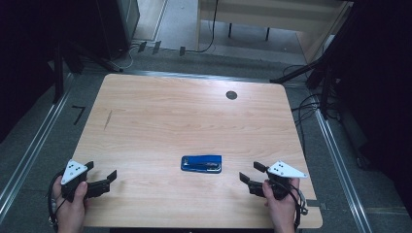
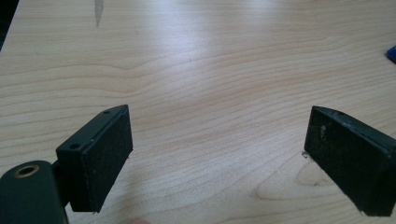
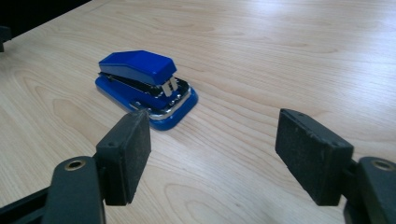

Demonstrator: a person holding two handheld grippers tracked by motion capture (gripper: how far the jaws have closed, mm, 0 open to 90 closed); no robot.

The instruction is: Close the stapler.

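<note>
One blue stapler, two open hand-held grippers, left hand-held gripper, right hand-held gripper

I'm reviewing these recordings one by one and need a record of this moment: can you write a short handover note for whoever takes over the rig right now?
Left gripper: open, nothing between its jaws, held low at the near left edge of the table.
Right gripper: open, nothing between its jaws, near right, pointing toward the stapler.
Blue stapler: lies flat, closed, near the table's front middle, apart from both grippers; in the right gripper view it sits just ahead of the jaws.
Done: nothing held; the stapler rests free.
Left: any handling of the stapler; the right gripper is probably closest for a grasp.
</note>
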